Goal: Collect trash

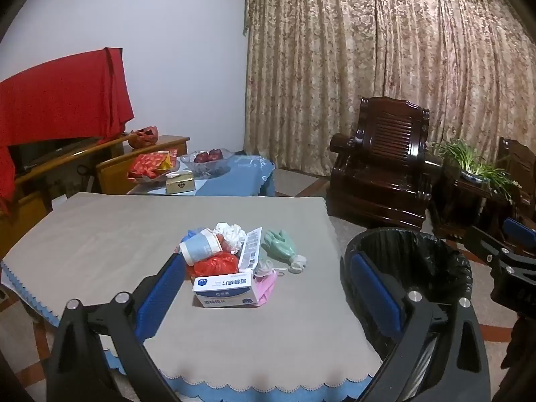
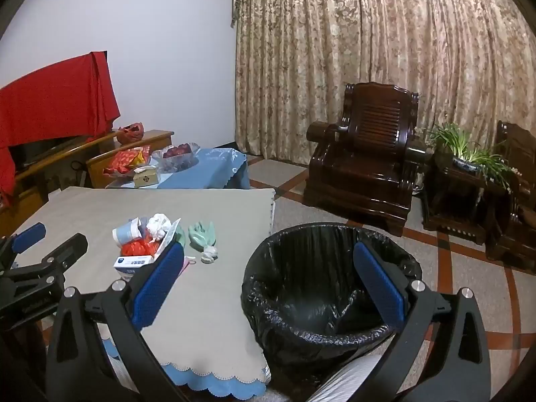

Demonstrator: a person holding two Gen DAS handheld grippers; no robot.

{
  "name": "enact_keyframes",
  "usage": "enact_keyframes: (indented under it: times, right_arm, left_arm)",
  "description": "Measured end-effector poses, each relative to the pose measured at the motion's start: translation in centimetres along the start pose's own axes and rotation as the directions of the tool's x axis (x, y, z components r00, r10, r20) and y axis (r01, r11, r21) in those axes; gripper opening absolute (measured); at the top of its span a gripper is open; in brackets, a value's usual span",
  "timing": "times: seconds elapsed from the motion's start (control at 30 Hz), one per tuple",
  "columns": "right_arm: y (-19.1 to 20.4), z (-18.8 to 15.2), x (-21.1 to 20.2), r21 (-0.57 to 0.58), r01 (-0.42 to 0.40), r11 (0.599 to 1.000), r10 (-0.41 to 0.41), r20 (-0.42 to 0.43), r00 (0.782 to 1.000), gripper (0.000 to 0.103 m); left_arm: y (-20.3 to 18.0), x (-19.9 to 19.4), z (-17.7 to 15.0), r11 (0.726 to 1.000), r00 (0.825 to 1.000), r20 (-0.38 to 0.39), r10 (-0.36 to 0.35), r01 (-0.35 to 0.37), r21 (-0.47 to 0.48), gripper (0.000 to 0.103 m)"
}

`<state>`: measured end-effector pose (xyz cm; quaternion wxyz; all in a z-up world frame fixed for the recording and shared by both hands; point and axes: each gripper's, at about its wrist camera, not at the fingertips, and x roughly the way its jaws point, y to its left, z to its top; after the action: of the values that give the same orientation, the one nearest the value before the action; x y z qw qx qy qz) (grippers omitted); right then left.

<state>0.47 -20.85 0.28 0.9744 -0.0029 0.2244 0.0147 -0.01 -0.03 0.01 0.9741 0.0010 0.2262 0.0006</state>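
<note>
Trash pile [image 1: 231, 261] mid-table, left of lined bin [image 2: 321, 288]; we hold left gripper [image 1: 268, 288] and right gripper [image 2: 268, 288] released, empty, ready.

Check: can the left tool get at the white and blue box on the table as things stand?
Probably yes. The left tool is open and empty, aimed at the white and blue box, which lies at the near edge of the trash pile. Only bare tablecloth lies between them; the pink item beside it touches but doesn't block.
</note>
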Motion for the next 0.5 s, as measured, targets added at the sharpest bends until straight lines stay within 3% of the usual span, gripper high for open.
enact_keyframes:
  times: [0.5]
  right_arm:
    - [-0.01,-0.12,0.18,0.003,-0.002,1.000,0.002,-0.004,1.000,0.098]
  left_arm:
    - [0.02,0.07,0.03,1.000,1.000,-0.006,0.002,-0.002,0.000,0.097]
